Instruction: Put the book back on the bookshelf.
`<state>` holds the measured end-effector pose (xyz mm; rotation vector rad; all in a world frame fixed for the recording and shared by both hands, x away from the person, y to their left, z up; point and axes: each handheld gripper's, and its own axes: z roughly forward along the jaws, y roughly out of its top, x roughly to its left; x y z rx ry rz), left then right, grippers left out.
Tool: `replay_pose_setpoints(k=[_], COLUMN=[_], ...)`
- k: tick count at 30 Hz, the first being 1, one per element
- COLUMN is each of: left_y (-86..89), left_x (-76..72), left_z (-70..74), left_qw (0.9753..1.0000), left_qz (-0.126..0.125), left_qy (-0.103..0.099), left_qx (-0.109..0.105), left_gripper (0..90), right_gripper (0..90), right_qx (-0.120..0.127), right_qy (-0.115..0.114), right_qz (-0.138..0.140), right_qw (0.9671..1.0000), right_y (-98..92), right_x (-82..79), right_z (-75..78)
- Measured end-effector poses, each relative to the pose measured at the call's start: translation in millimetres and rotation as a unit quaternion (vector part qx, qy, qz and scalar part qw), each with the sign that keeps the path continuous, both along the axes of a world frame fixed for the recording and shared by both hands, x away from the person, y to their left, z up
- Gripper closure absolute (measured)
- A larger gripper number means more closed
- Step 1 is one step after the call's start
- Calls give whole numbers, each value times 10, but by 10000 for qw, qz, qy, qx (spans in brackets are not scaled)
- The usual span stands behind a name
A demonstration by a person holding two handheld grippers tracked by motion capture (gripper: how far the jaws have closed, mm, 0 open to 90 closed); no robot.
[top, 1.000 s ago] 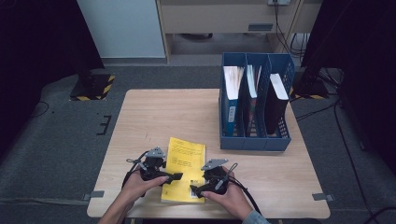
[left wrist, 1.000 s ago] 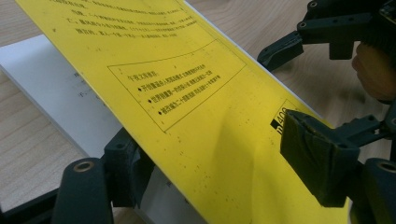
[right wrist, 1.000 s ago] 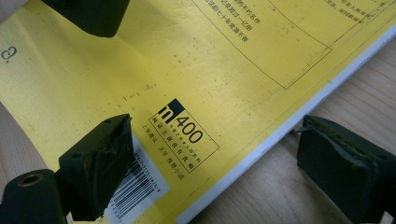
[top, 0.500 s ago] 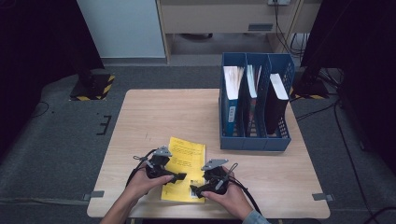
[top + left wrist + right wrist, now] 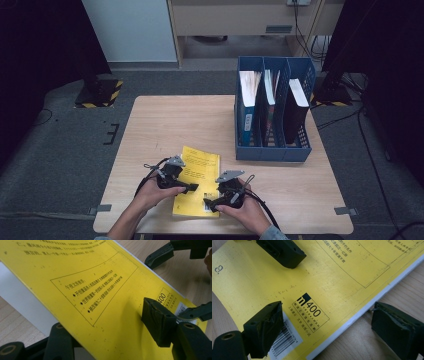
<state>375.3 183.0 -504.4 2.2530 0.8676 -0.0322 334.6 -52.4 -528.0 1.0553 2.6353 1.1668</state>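
Observation:
A yellow paperback book (image 5: 200, 172) lies near the table's front edge, its back cover up with a barcode (image 5: 287, 340). My left gripper (image 5: 187, 186) is open at the book's left side. In the left gripper view (image 5: 105, 320), one jaw is low beside the white page edge and the other rests on the yellow cover (image 5: 100, 290). My right gripper (image 5: 210, 202) is open at the book's near right corner. In the right gripper view (image 5: 328, 315), one jaw sits on the barcode and the other on the bare wood past the book's edge.
A blue three-slot file rack (image 5: 272, 150) stands at the table's right back, holding books and folders upright. The wooden table (image 5: 170, 125) has bare room at the left and back. Dark floor surrounds it.
My left gripper has shifted a little to the right, over the book's left edge. The right gripper and the book have stayed put.

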Motion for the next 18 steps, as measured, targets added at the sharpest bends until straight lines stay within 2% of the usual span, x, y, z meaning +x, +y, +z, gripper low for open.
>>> replay_pose_setpoints(k=[2, 4, 7, 10, 13, 16, 18], left_y=[-4, 5, 17, 15, 9, 5, 6], left_x=[-8, -10, -7, -14, -28, -43, -47], left_z=[9, 19, 27, 44, 71, 98, 109], left_qw=[10000, 10000, 9999, 9999, 9997, 9994, 9993], left_qz=[-17, -50, -47, -26, -19, -20, -6], left_qy=[-1, -27, -54, -117, -196, -264, -273], left_qx=[10, -62, -88, -116, -165, -202, -265], left_gripper=[473, 571, 647, 697, 739, 754, 761], right_gripper=[105, 92, 53, 30, 31, 45, 46], right_qx=[-11, -49, -110, -165, -178, -197, -230], right_qy=[4, -1, -6, -2, 41, 89, 119], right_qz=[10, 43, 107, 228, 237, 226, 340], right_qw=[10000, 10000, 9999, 9996, 9996, 9995, 9991], right_y=[0, 8, 27, 34, 34, 32, 20], right_x=[2, 4, 13, 28, 68, 125, 157], right_z=[1, 5, 0, 1, 5, 18, 25])
